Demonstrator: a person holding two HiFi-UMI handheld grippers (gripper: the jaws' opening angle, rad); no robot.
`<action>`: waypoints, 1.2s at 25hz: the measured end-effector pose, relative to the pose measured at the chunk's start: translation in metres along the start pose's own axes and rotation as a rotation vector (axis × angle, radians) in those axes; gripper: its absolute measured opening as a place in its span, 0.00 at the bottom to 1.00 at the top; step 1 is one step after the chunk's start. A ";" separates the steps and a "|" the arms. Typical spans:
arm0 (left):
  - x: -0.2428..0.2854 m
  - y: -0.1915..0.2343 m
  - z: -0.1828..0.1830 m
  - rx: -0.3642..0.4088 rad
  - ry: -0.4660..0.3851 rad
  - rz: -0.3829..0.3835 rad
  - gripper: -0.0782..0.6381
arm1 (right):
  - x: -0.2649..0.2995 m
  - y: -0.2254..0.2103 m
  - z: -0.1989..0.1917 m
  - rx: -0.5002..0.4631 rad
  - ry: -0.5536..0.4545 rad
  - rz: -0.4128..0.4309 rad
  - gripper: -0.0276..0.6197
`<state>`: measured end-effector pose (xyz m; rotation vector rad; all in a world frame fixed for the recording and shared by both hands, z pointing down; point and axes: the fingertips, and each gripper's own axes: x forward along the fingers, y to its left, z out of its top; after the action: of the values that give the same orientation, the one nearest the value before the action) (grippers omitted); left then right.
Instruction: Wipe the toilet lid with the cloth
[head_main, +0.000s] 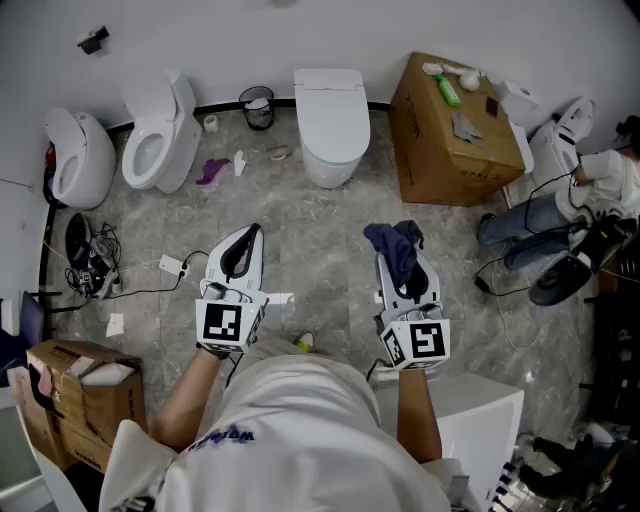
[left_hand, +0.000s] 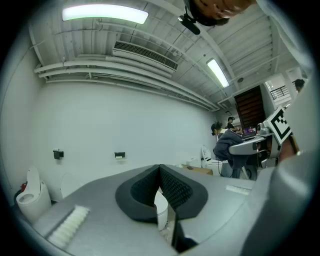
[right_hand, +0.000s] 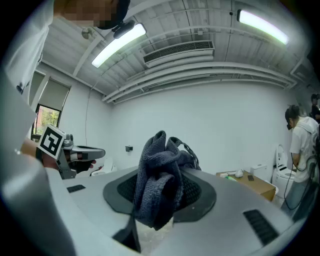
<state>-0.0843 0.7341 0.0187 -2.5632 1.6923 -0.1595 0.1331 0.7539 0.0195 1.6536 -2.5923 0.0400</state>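
You're in a bare test lab: several toilets (head_main: 333, 120) line a plain white wall (head_main: 220, 40), a cardboard box (head_main: 450, 140) and loose cables (head_main: 92, 268) lie on the floor (head_main: 310, 230), and a person (left_hand: 229, 146) sits at a desk (left_hand: 252, 145) under an exposed ceiling vent (left_hand: 145, 55).

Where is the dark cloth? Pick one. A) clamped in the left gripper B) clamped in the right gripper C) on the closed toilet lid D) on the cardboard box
B: the right gripper view shows the right gripper shut on the dark cloth; the left gripper is shut on nothing.
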 end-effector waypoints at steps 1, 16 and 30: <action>0.002 -0.003 0.000 0.000 0.001 -0.001 0.11 | -0.001 -0.003 0.000 0.000 0.000 0.001 0.27; 0.029 0.002 -0.008 -0.005 0.052 0.025 0.11 | 0.017 -0.034 -0.027 0.102 0.054 0.028 0.28; 0.150 0.091 -0.022 -0.031 0.048 0.054 0.11 | 0.150 -0.062 -0.014 0.020 0.086 0.076 0.28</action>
<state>-0.1113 0.5606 0.0380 -2.5530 1.7921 -0.1948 0.1268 0.5923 0.0428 1.5232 -2.5979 0.1387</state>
